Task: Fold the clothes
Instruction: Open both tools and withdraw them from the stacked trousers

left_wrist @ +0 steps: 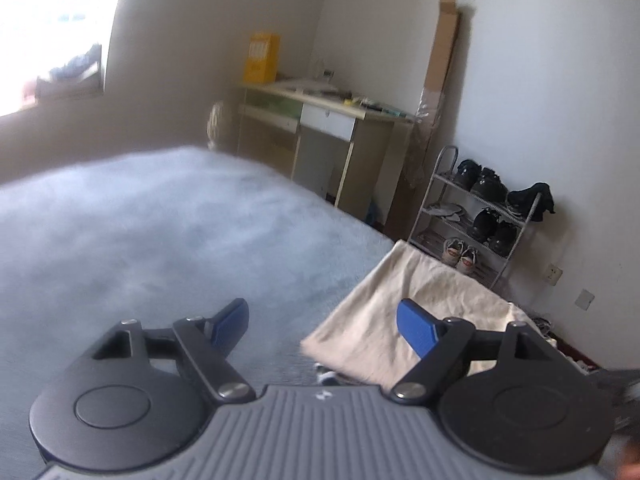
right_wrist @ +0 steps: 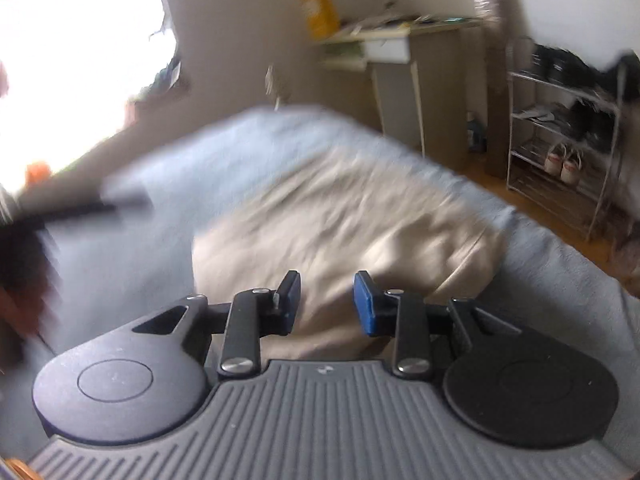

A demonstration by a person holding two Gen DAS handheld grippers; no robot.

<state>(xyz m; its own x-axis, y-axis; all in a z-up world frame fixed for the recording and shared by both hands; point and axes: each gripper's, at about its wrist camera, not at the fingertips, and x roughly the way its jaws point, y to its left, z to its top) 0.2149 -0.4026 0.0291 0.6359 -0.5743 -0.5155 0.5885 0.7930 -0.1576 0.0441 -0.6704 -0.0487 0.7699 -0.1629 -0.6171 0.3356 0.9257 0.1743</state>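
Cream garment (left_wrist: 416, 312) lies flat on the grey bed (left_wrist: 140, 240), right of my left gripper (left_wrist: 320, 324), which is spread wide and empty; right wrist view has my right gripper (right_wrist: 327, 304) part-open over it, nothing pinched, so I'd say between folds, next regrasp an edge.

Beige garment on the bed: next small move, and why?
Probably lower the right gripper onto the near edge of the beige cloth garment. Both grippers hold nothing, the left gripper wide open, and the garment lies loose on the grey-blue bedspread.
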